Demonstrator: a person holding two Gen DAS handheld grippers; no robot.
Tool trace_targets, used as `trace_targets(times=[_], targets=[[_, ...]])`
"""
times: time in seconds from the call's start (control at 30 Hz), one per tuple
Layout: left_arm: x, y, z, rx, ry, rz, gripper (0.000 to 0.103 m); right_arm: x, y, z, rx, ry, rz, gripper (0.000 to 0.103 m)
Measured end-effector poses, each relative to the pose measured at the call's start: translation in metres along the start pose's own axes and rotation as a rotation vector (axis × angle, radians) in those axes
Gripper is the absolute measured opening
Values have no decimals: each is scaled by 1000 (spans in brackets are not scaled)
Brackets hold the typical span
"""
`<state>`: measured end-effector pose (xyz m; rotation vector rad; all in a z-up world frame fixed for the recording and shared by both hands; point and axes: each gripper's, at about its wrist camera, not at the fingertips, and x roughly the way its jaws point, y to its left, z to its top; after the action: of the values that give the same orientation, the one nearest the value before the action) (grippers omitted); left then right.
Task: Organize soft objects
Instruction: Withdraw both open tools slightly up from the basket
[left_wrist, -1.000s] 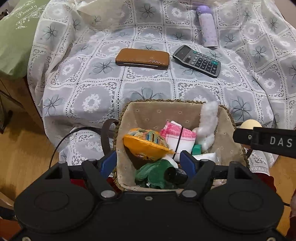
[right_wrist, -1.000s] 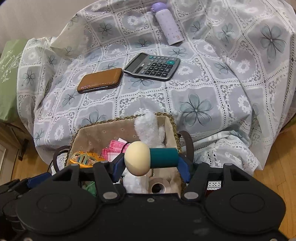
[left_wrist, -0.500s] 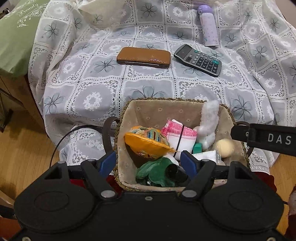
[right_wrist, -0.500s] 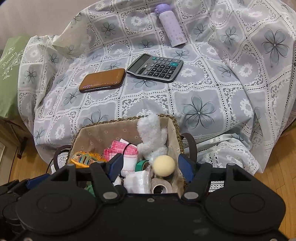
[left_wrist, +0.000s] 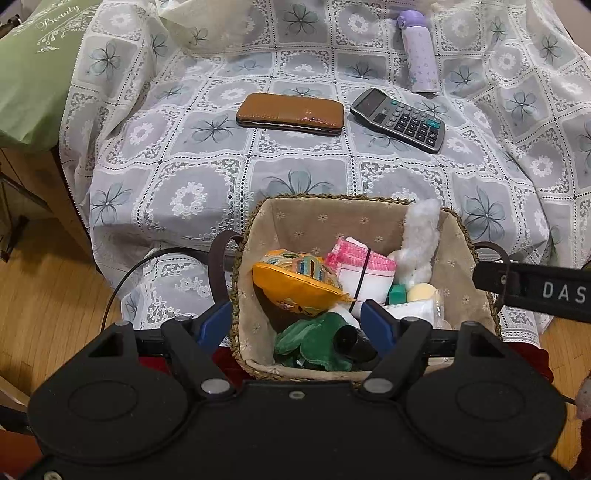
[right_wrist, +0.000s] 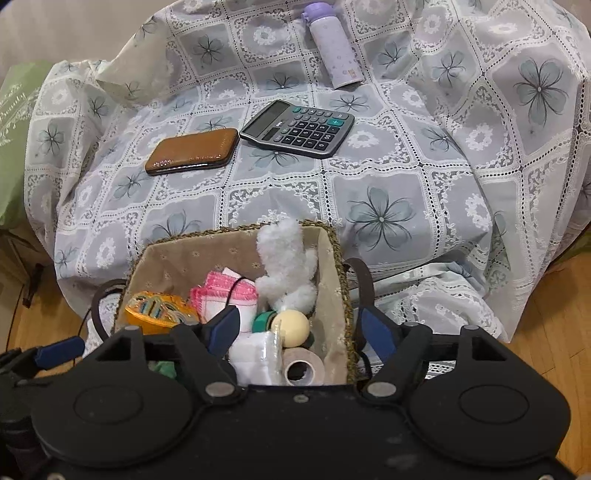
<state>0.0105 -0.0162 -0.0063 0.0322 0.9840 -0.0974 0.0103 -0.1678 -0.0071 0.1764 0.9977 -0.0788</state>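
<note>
Release step: the right claw (right_wrist: 295, 328) hangs over the wicker basket (right_wrist: 341, 280), jaws opening and empty; the cream foam ball (right_wrist: 290, 328) lies inside, at its 4 o'clock corner. Left claw (left_wrist: 295, 323) half-open, empty. Next move probably calls for lifting clear.

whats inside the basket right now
The basket holds a white plush, pink-trimmed cloth, orange pouch, green cloth, cream ball and tape roll. Anything beneath is hidden.
</note>
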Motion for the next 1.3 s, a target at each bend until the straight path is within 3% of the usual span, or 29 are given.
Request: trace_targets(times=[0.23,0.53,1.3], targets=[[0,1,0,1,-1,2,73,-3,-2,-3,-27,4,-10,82],[-1,1,0,1,-1,5,79,-1,-3,-5,-37,35,-14,84],[-1,0,-1,7,18,18,80,-3,-8,-7,-37,55,-18,89]])
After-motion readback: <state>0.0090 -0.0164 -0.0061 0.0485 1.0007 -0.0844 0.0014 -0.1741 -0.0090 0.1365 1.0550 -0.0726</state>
